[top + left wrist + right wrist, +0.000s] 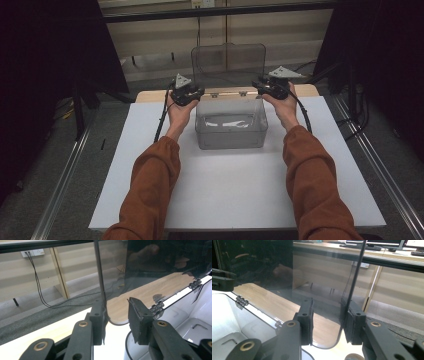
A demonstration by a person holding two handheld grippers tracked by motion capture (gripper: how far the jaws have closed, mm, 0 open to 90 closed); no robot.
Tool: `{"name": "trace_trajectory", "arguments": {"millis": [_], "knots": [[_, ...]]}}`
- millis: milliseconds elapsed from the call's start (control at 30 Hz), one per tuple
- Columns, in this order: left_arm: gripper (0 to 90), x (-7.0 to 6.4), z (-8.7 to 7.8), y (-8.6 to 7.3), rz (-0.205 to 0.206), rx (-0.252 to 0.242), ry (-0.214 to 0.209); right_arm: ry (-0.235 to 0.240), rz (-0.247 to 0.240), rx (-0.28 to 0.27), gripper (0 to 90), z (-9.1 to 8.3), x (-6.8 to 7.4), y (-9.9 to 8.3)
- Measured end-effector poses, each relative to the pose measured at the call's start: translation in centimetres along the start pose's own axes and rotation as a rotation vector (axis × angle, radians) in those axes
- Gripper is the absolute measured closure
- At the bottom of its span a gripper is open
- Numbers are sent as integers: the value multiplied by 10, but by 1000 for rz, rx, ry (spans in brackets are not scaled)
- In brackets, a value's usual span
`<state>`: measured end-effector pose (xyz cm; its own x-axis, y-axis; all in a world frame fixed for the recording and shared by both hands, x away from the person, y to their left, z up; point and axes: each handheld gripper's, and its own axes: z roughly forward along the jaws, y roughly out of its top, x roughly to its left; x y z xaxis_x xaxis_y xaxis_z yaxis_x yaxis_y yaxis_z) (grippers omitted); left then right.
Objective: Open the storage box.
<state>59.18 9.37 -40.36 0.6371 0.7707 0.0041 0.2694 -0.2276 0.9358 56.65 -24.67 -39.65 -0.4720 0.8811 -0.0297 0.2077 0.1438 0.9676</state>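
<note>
1. Found the clear box (230,131) mid-counter (225,195), its lid (228,59) swung up and standing about upright on the hinges (214,94) along the far rim.
2. Found the left tool (199,92) at the lid's left edge, low and near the hinges, and the right tool (261,86) at the lid's right edge at about the same height.
3. Read both tools as spread. In the left gripper view, saw the lid's edge lying against one jaw with the other standing clear; saw the same in the right gripper view. No pinch made yet.
4. Judged the step as taking hold of the lid by both side edges, probably to swing it on its hinges.
5. Best done by pressing both tools together at once, at equal height, so the thin panel would not twist.
6. Best followed by an arc about the hinge line rather than a straight pull, to spare the hinges and stop the box sliding.
7. Could not make out the box's contents through glare on the clear walls.
8. Could not tell the lid's exact tilt, nor see any latch on the front wall.
</note>
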Motion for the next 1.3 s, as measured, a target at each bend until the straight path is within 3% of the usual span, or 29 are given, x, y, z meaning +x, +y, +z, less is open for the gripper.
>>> {"name": "trace_trajectory", "arguments": {"millis": [167, 500, 833, 1300], "knots": [[653, 2, 1, 2, 12, 13, -3, 2, 13, 4, 626, 2, -1, -1], [639, 1, 3, 2, -23, 7, -10, 5, 5, 28, 614, 4, -2, -6], [627, 3, 4, 6, -48, 51, -14, 1, 20, 50, 606, 6, -3, -4], [600, 4, 7, 10, -93, 84, -27, 8, 82, 126, 601, 9, -5, 3]]}}
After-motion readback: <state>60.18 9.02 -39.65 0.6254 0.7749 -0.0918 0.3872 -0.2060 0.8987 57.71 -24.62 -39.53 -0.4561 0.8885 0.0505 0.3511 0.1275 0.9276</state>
